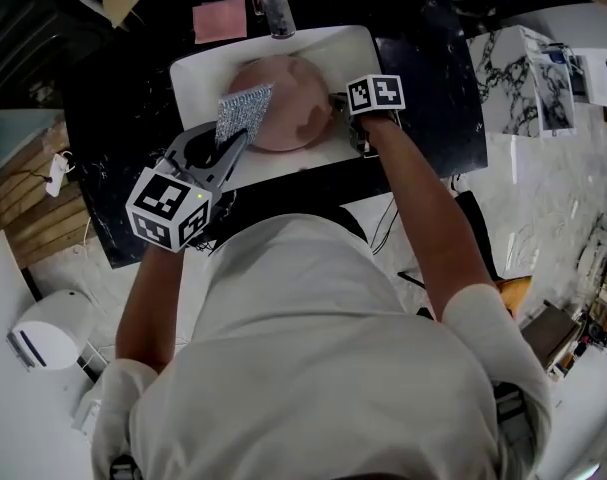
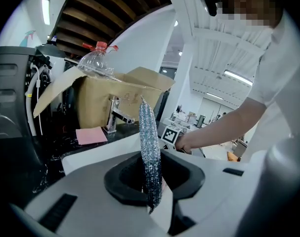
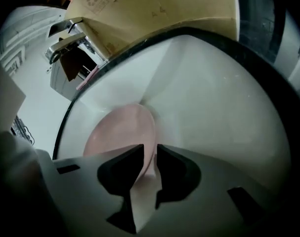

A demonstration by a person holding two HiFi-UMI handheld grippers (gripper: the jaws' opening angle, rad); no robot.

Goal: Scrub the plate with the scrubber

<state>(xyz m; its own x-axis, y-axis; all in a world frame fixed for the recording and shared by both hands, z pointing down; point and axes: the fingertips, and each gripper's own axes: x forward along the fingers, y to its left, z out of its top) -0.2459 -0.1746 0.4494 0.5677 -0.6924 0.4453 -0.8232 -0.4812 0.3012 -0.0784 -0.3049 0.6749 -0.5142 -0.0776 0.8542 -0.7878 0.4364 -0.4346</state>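
1. The scrubber [image 2: 150,147] is being clamped edge-on by the left gripper [image 2: 152,184], with the jaws closed on its lower end. It is being held over the plate's left part; contact cannot be told.
2. The plate [image 1: 288,108] is being pinched at its right rim by the right gripper [image 1: 340,103], jaws together on the rim.
3. Handling, as judged: the scrubber is being read as light, soft and floppy, so a hold near its base is being favoured. The plate is being read as stiff, breakable and slick if wet, so a firm rim hold is being called for.
4. The sink [image 1: 198,73], set toward the far edge of the black worktop [image 1: 433,78], is being occupied by the plate alone; no water is being seen.
5. The faucet [image 1: 275,8] and a pink pad [image 1: 220,20] are being seen at the worktop's far edge. Beyond, a cardboard box [image 2: 115,98] is being topped by a clear bottle [image 2: 98,63]; its contents are hidden.
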